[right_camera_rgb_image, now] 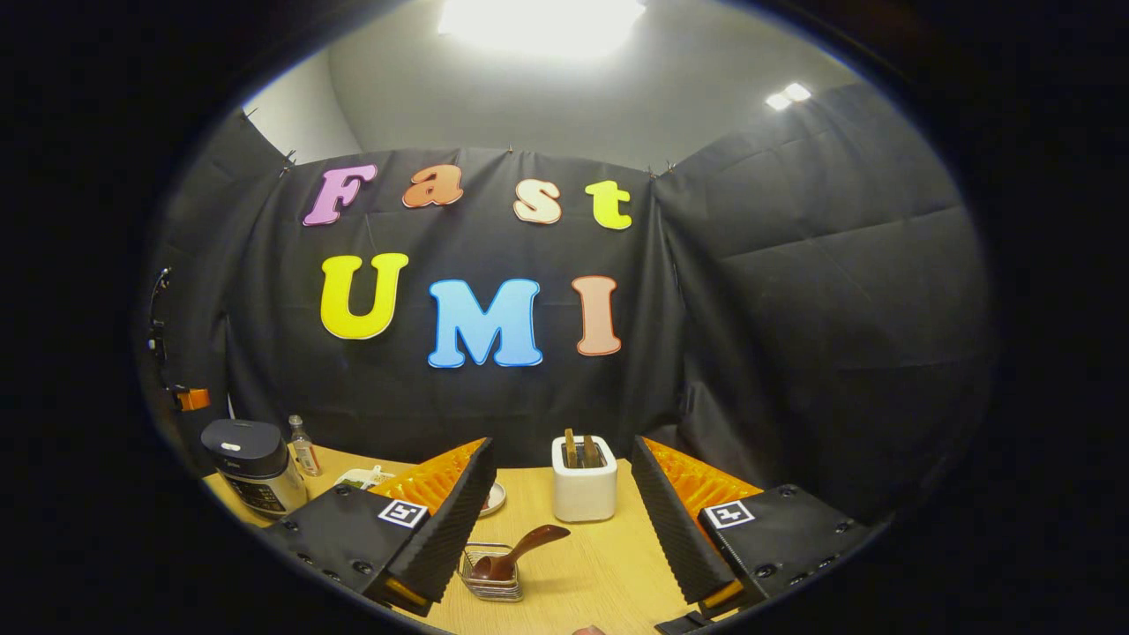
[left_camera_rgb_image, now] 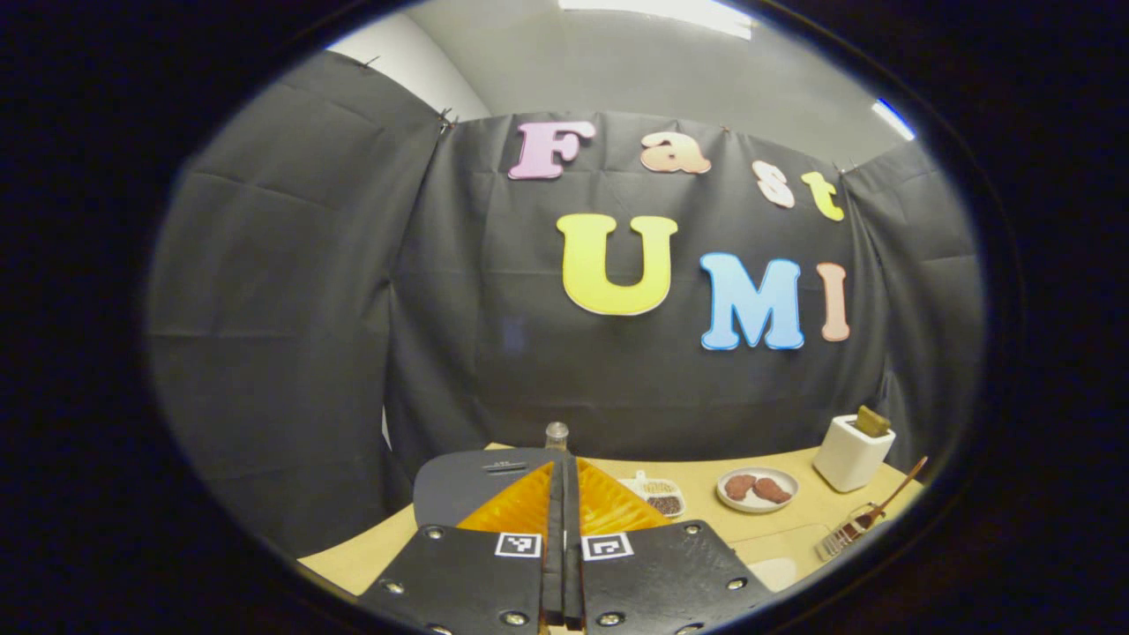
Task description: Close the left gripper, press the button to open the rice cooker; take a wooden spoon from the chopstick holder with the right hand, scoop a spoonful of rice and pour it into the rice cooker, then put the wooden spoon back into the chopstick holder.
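My left gripper (left_camera_rgb_image: 563, 467) is shut, its fingers pressed together with nothing between them. It hovers just over the dark lid of the rice cooker (left_camera_rgb_image: 472, 487). In the right gripper view the rice cooker (right_camera_rgb_image: 247, 463) stands closed at the table's far left. My right gripper (right_camera_rgb_image: 561, 446) is open and held above the table. Below and between its fingers sits a wire chopstick holder (right_camera_rgb_image: 490, 578) with the wooden spoon (right_camera_rgb_image: 522, 549) leaning out of it to the right. The same holder (left_camera_rgb_image: 845, 533) and spoon (left_camera_rgb_image: 901, 483) appear at the right edge of the left gripper view. A small tray of rice and beans (left_camera_rgb_image: 658, 496) lies beside the cooker.
A white toaster (right_camera_rgb_image: 583, 481) holding slices stands at the back of the wooden table (right_camera_rgb_image: 600, 573). A plate with reddish food (left_camera_rgb_image: 757, 488) lies between tray and toaster. A small bottle (right_camera_rgb_image: 304, 445) stands behind the cooker. Black cloth walls close in the table.
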